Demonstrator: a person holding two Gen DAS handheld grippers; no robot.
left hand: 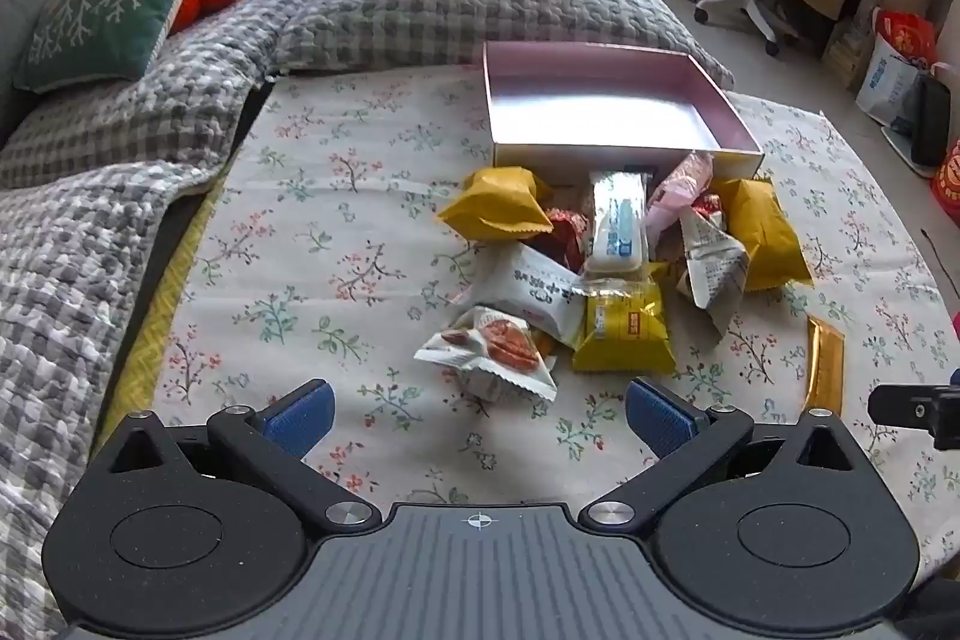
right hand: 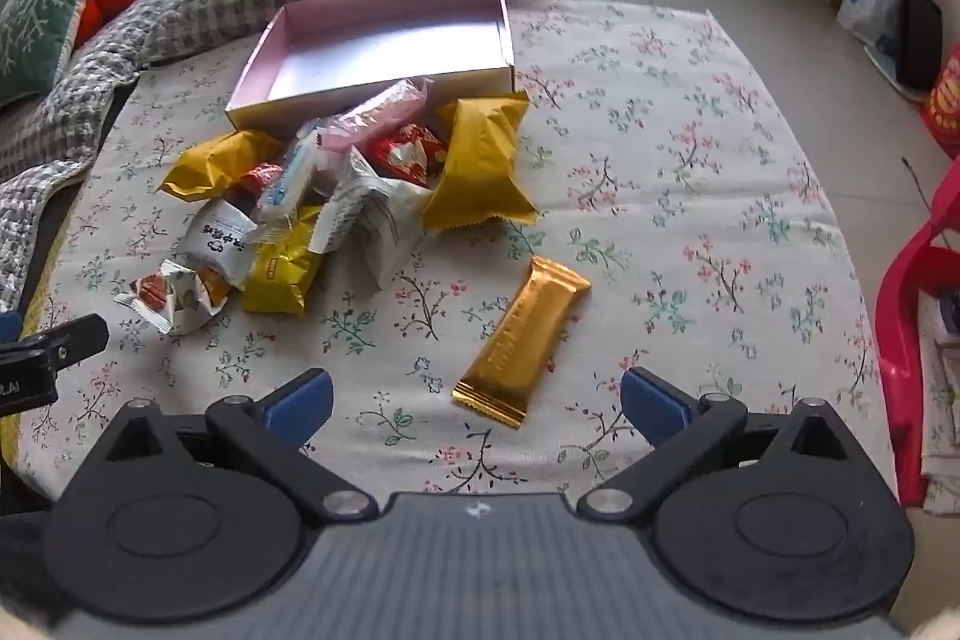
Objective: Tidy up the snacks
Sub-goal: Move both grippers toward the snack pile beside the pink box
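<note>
While both tongs hang released above the floral tabletop [right hand: 690, 130], the left tongs [left hand: 478, 415] face the nearest white packet [left hand: 495, 349] of the snack heap [left hand: 612, 256], which lies against the empty pink box [left hand: 612, 106]; the right tongs [right hand: 477, 403] face a lone gold bar [right hand: 521, 340]. The wrappers look light, crinkly and slippery; gripping across the bar's narrow middle seems surest.

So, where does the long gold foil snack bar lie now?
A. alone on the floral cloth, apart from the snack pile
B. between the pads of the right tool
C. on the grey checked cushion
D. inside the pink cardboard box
A: the long gold foil snack bar lies flat on the floral cloth, clear of the snack pile; the pink cardboard box is empty.
</note>
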